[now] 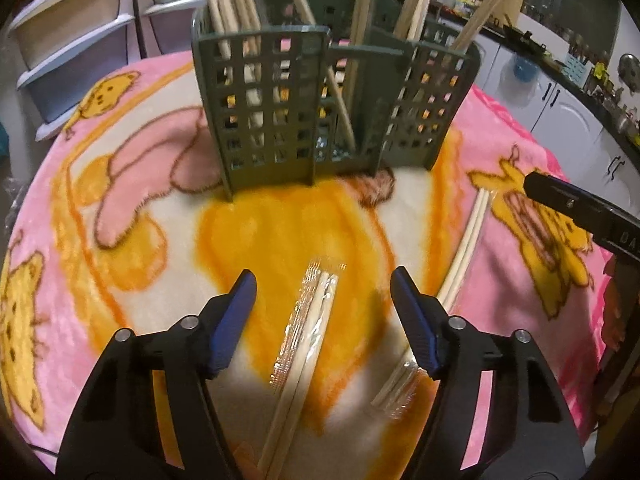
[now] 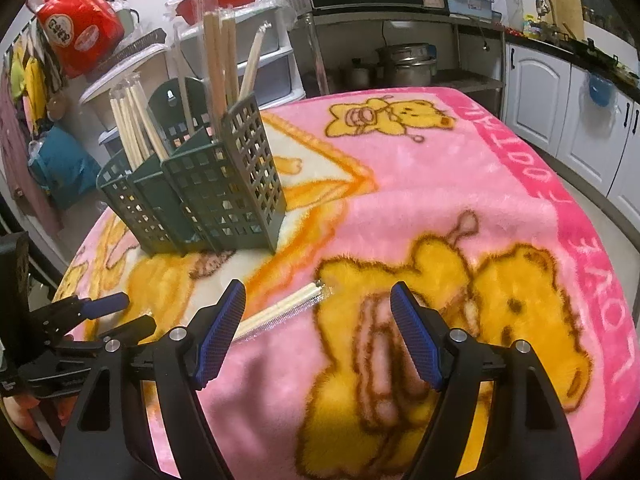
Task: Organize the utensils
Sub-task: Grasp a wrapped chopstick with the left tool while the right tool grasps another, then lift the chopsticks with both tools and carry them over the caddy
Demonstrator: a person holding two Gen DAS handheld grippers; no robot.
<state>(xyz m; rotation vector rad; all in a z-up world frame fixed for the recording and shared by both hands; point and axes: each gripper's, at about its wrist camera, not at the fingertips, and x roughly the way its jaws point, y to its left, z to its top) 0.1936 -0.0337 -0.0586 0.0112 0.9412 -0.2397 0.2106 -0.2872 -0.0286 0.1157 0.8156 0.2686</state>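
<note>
Several chopsticks already stood in the green slotted holder (image 1: 260, 112) at upper centre, while two wrapped pairs remained flat on the blanket (image 1: 120, 240): one pair (image 1: 308, 320) at lower centre, another (image 1: 464, 256) at right. The left gripper (image 1: 324, 320) straddled the lower-centre pair, pads apart and not yet pressing it. The right gripper (image 2: 318, 336) was open and empty, so sorting appeared partly done.

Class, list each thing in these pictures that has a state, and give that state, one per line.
Left gripper: open, astride a wrapped chopstick pair, pads not touching.
Right gripper: open, holding nothing.
Wrapped chopstick pair: lying flat on the blanket.
Second wrapped pair: lying flat, untouched.
Green holder: upright, chopsticks standing inside.
</note>
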